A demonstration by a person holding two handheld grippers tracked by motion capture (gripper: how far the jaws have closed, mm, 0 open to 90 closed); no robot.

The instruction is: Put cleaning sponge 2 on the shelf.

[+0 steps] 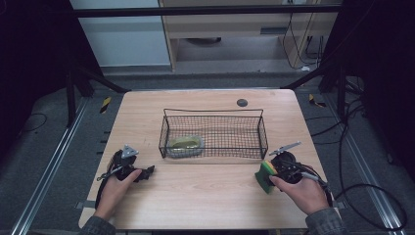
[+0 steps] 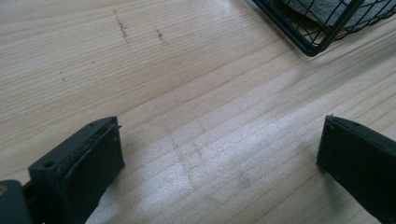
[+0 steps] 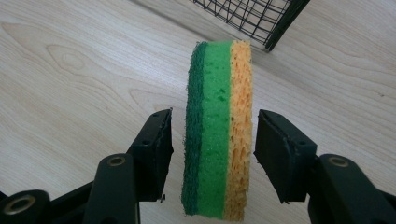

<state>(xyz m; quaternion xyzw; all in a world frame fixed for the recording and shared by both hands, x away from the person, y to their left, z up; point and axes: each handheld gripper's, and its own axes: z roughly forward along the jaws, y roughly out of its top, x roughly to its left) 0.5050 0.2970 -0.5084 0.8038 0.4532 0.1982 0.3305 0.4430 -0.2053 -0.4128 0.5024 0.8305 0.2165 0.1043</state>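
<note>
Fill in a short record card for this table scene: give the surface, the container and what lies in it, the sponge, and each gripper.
surface: wooden table
container: black wire basket, mid-table
in basket: a greenish object at its left end, kind unclear
sponge: green and yellow sponge, on edge between the right gripper's jaws, a small gap each side
right gripper: open, not yet pressing
left gripper: open wide over bare wood

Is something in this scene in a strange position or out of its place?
The sponge stands on its narrow edge between the jaws of the right tongs instead of lying flat; small gaps show on both sides, so it is not pressed. In the wire basket, a greenish object sits in the left end. Nothing looks spilled or damaged.
</note>
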